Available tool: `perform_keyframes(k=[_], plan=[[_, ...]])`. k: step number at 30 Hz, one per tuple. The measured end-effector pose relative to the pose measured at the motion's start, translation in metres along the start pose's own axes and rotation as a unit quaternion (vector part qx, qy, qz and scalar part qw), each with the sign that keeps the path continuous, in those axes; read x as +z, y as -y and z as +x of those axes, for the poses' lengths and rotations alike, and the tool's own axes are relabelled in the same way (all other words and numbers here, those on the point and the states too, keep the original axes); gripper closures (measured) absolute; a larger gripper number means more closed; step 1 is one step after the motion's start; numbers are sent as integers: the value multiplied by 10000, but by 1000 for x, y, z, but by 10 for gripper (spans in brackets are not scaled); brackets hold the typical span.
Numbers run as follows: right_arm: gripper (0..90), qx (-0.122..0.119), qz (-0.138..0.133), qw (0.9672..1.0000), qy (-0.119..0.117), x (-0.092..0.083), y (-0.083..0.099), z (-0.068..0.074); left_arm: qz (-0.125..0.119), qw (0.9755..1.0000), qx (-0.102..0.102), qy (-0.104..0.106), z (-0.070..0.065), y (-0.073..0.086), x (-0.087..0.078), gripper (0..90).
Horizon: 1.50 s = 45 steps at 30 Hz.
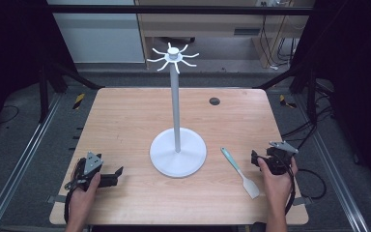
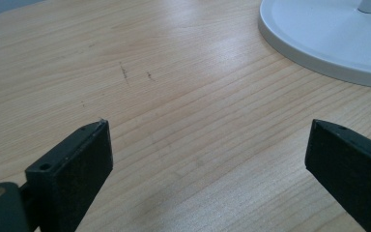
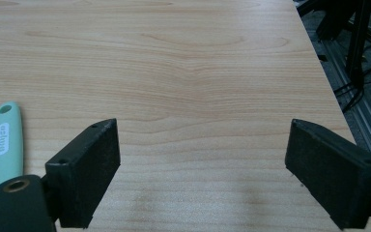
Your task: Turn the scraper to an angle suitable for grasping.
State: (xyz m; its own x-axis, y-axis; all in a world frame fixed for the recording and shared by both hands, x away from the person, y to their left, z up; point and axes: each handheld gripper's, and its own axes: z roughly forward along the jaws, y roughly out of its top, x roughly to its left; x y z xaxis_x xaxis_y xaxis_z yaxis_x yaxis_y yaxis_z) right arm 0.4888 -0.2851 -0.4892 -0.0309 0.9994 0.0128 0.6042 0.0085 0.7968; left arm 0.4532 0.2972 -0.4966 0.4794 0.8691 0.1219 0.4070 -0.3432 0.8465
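A white stand with a round base and a ring of hooks on top rises from the middle of the wooden table. A spatula with a teal handle and white blade lies flat to the right of the base. My right gripper rests just right of the spatula, open and empty; its own view shows the teal handle left of its jaws. My left gripper lies at the front left, open, with the base's rim ahead of it.
A small dark round hole sits in the tabletop at the back right. Metal frame rails run along both sides of the table. Cables trail off the right edge onto the floor.
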Motion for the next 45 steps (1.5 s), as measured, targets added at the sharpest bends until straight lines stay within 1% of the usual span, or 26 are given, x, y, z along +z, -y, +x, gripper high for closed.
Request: perform_keyframes(k=[4, 5, 7, 9, 10, 11, 12, 13, 17, 21, 22, 24, 26, 27, 28, 29, 30, 32, 33, 34, 36, 38, 41, 42, 43, 45], plan=[[138, -54, 6, 10000, 18, 0, -1, 2, 0, 10000, -4, -10, 0, 0, -1, 26], [140, -123, -16, 9999, 45, -1, -3, 5, -2, 10000, 9, -16, 0, 0, -1, 26], [150, -146, -44, 9999, 55, -2, -4, 9, 5, 10000, 1, -5, 0, 0, -1, 26], [158, -272, -80, 9996, 46, -2, -6, 13, 3, 10000, 4, 0, 0, 0, 0, 26], [158, -272, -80, 9996, 46, -2, -6, 13, 3, 10000, 4, 0, 0, 0, 0, 26], [183, -328, -51, 9994, 32, -1, -9, 19, 15, 10000, 29, 1, -1, 0, 0, 26], [183, -328, -51, 9994, 32, -1, -9, 19, 15, 10000, 29, 1, -1, 0, 0, 26], [205, -462, -73, 9989, 40, 0, -12, 25, 20, 10000, 29, 9, -1, 0, 0, 26], [283, -721, -7, 9974, 32, 3, -17, 39, 17, 10000, 19, -3, 0, 0, 0, 26], [322, -895, 116, 9959, -28, 5, -19, 47, 15, 10000, 3, -12, 0, 1, 0, 26], [374, -924, 151, 9955, -118, 5, -20, 50, 7, 10000, 4, -11, 1, 1, -1, 26], [436, -1027, 175, 9943, -205, 6, -22, 52, 10, 10000, 4, -14, 1, 1, 0, 26], [530, -1145, 213, 9928, -277, 6, -24, 55, 22, 10000, 0, -23, 1, 1, 0, 26], [530, -1145, 213, 9928, -277, 6, -24, 55, 19, 10000, -1, -26, 1, 1, 0, 26], [642, -1212, 261, 9916, -356, 5, -26, 60, 21, 10000, -2, -27, 1, 1, -1, 26], [692, -1259, 296, 9907, -422, 5, -27, 61, 18, 10000, -4, -30, 1, 1, -1, 26], [692, -1259, 296, 9907, -422, 5, -27, 61, 15, 10000, -5, -32, 1, 1, -1, 26], [755, -1334, 421, 9884, -599, 6, -30, 65, 21, 10000, -7, -27, 1, 1, -1, 27], [788, -1392, 467, 9868, -678, 7, -32, 67, 21, 10000, -6, -24, 1, 1, -1, 27], [851, -1447, 576, 9842, -844, 8, -35, 72, 17, 10000, 3, -21, 1, 1, -1, 28], [896, -1538, 673, 9815, -923, 9, -38, 75, 25, 10000, 11, -11, 1, 1, -1, 28], [900, -1601, 783, 9792, -973, 11, -42, 78, 24, 10000, 15, -5, 0, 1, -1, 29], [900, -1591, 975, 9769, -1039, 17, -43, 80, 28, 10000, 22, 7, 0, 1, 0, 30], [900, -1591, 975, 9769, -1039, 17, -43, 80, 33, 10000, 33, 12, 0, 1, 0, 30], [900, -1589, 1092, 9752, -1084, 22, -42, 81, 28, 10000, 43, 17, -1, 1, 0, 30], [900, -1544, 1160, 9750, -1095, 26, -41, 81, 28, 10000, 49, 14, 0, 1, 0, 30]])
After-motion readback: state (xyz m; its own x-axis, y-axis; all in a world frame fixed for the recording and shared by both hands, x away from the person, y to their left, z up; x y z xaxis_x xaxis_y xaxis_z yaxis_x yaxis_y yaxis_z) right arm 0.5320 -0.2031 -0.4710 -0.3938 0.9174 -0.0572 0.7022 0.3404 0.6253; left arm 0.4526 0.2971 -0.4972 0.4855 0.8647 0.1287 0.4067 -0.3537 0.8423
